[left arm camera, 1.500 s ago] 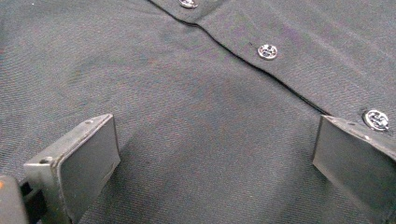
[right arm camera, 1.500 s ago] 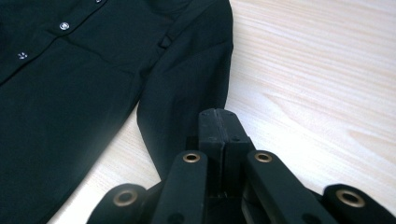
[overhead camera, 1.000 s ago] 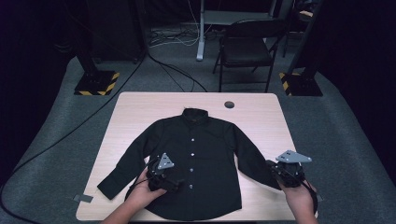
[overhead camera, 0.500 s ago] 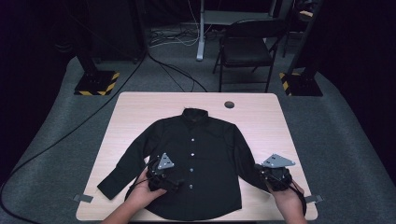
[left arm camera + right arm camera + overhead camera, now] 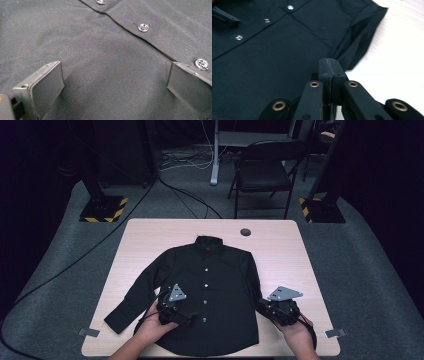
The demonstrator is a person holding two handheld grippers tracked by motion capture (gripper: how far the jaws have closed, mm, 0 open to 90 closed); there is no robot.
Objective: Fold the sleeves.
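A black button-up shirt [image 5: 210,280] lies flat and face up on the wooden table [image 5: 280,250], collar at the far side, sleeves angled down along its sides. My left gripper [image 5: 187,312] rests on the shirt's lower front, left of the button line. Its jaws stand open in the left gripper view, pressing down on the cloth [image 5: 100,55] beside the buttons [image 5: 143,27], and my left gripper [image 5: 115,80] has nothing pinched in it. My right gripper [image 5: 267,307] hovers at the shirt's right edge by the sleeve [image 5: 359,42]. The right gripper [image 5: 329,62] is shut, with no cloth between its jaws.
A round cable hole [image 5: 245,232] sits in the table's far side. Grey tape tabs [image 5: 90,332] mark the table's near corners. A folding chair [image 5: 265,170], stand bases with hazard stripes [image 5: 102,209] and floor cables lie behind the table.
My right gripper has moved left, from near the table's right edge to the shirt's right side. The left gripper and the shirt have stayed put.
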